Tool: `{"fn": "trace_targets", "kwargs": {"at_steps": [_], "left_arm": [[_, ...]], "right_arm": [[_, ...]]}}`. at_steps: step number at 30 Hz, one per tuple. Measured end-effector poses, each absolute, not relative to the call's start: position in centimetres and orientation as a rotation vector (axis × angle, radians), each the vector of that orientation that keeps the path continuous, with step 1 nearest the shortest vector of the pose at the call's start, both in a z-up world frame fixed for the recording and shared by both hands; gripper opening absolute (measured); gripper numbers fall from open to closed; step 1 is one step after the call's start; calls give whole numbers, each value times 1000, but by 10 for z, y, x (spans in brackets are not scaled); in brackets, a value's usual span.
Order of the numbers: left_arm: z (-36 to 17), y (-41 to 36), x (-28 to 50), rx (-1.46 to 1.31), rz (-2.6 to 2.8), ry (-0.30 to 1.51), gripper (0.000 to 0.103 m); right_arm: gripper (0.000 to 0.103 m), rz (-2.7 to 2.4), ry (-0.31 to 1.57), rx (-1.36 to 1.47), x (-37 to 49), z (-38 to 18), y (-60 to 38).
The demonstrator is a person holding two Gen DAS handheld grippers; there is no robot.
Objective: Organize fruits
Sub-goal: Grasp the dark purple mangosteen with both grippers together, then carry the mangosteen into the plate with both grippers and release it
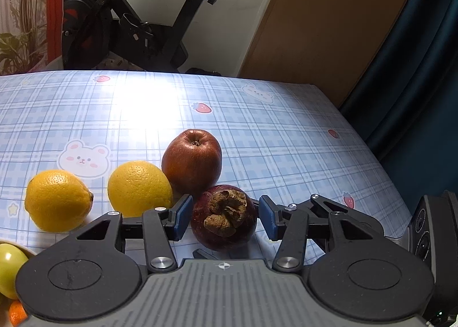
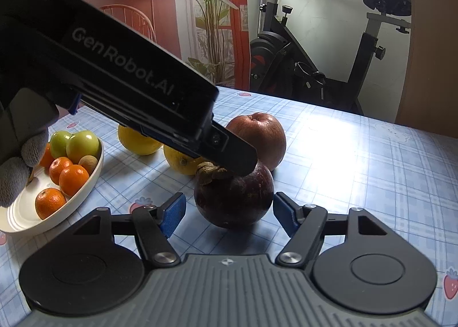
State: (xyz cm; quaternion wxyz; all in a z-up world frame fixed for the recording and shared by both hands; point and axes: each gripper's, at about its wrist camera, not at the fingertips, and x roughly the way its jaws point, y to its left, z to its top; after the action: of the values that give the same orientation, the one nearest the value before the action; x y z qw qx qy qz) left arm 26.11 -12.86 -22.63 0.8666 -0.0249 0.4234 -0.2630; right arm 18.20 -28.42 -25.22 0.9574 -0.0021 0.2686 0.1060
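A dark purple mangosteen (image 1: 224, 219) with a brown calyx lies on the checked tablecloth. My left gripper (image 1: 224, 219) is open, its blue pads on either side of the fruit with small gaps. My right gripper (image 2: 229, 214) is also open, straddling the same mangosteen (image 2: 233, 198) from another side. The left gripper's body (image 2: 137, 75) crosses the right wrist view above the fruit. A red apple (image 1: 192, 162) and two lemons (image 1: 58, 201) (image 1: 139, 188) lie just behind.
A white oval bowl (image 2: 86, 183) at the left holds several oranges, green fruits and a brown one. A gloved hand (image 2: 20, 166) shows at the left edge. The table's far edge (image 1: 200, 73) faces an exercise bike (image 1: 137, 20). A dark curtain (image 1: 415, 69) hangs at the right.
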Motion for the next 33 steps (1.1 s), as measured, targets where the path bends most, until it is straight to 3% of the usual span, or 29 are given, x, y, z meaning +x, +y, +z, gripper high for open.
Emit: {"fn": "trace_targets", "kwargs": {"at_steps": [13, 33], "left_arm": [[-242, -135, 274, -50, -560, 913, 57], [-234, -124, 262, -4, -588, 929, 55]], "right_arm": [[64, 206, 577, 57, 186, -256, -293], [63, 250, 547, 49, 172, -253, -286]]}}
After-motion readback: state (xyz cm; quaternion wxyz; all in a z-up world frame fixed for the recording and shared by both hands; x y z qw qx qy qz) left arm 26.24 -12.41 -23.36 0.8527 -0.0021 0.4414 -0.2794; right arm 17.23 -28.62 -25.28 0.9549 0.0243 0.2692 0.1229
